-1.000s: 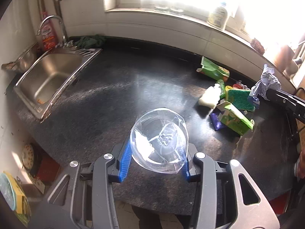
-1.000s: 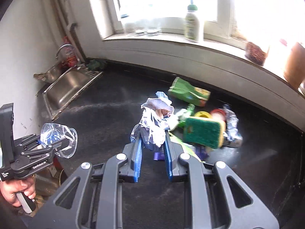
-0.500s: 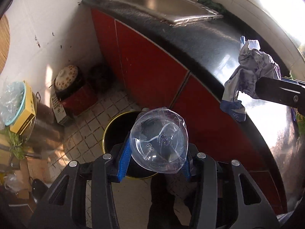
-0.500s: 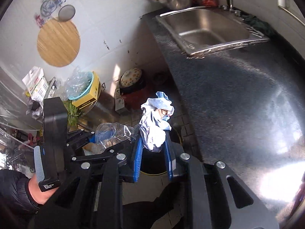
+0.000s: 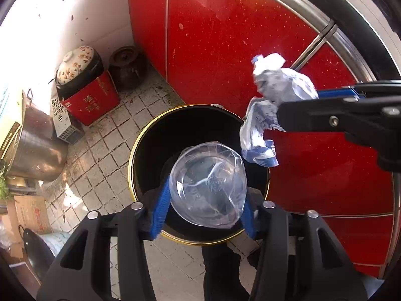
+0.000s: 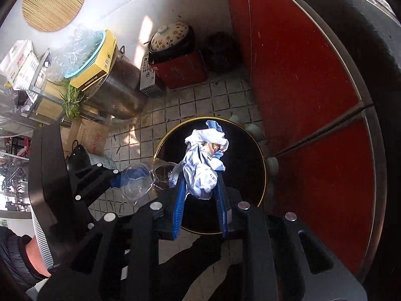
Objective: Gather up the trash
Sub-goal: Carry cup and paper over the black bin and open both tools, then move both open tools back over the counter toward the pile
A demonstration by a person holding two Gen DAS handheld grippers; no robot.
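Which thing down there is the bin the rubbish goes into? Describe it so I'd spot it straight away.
Start at the red cabinet doors and look to the tiled floor at their foot. The bin stands there, directly under the clear plastic cup and the crumpled wrapper. Unlike the steel pot and flowered pot nearby, it is round, open, black inside, gold-rimmed.

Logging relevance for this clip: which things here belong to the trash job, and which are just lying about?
Job: clear plastic container in left gripper; crumpled wrapper in right gripper; black bin.
Bystanders: floral-lidded pot, red box, steel stockpot, cardboard box.
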